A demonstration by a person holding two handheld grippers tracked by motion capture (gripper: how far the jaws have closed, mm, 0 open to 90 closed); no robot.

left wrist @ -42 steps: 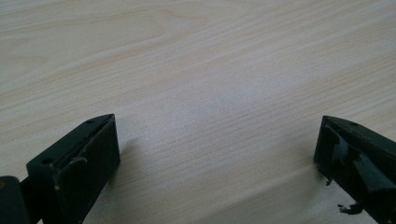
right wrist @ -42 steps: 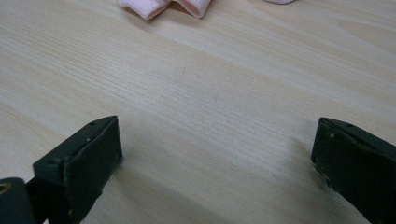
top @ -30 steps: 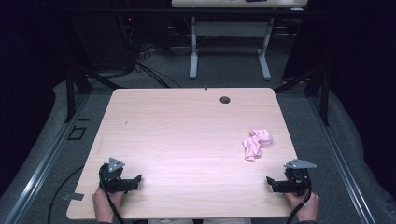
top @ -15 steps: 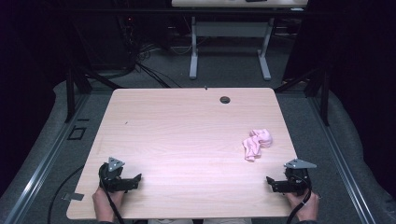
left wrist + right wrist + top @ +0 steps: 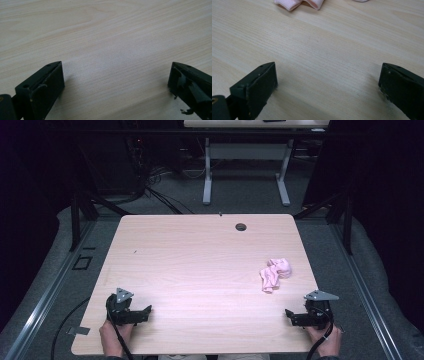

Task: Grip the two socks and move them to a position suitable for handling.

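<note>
A crumpled pink cloth (image 5: pixel 274 273) lies on the right half of the light wooden table (image 5: pixel 200 265); its near edge (image 5: pixel 298 3) shows at the top of the right gripper view. My left gripper (image 5: pixel 146 312) rests near the table's front left corner, jaws wide apart over bare wood (image 5: pixel 116 72). Near the front right corner my right gripper (image 5: pixel 289 316) also stands open, nothing between its jaws (image 5: pixel 327 77), a short way in front of the cloth. A hand holds each gripper from below.
A round cable hole (image 5: pixel 241 226) sits near the table's far edge. Beyond the table stand a white-legged desk (image 5: pixel 245 170) and cables on the grey floor. Black frame posts (image 5: pixel 75 215) flank the table on both sides.
</note>
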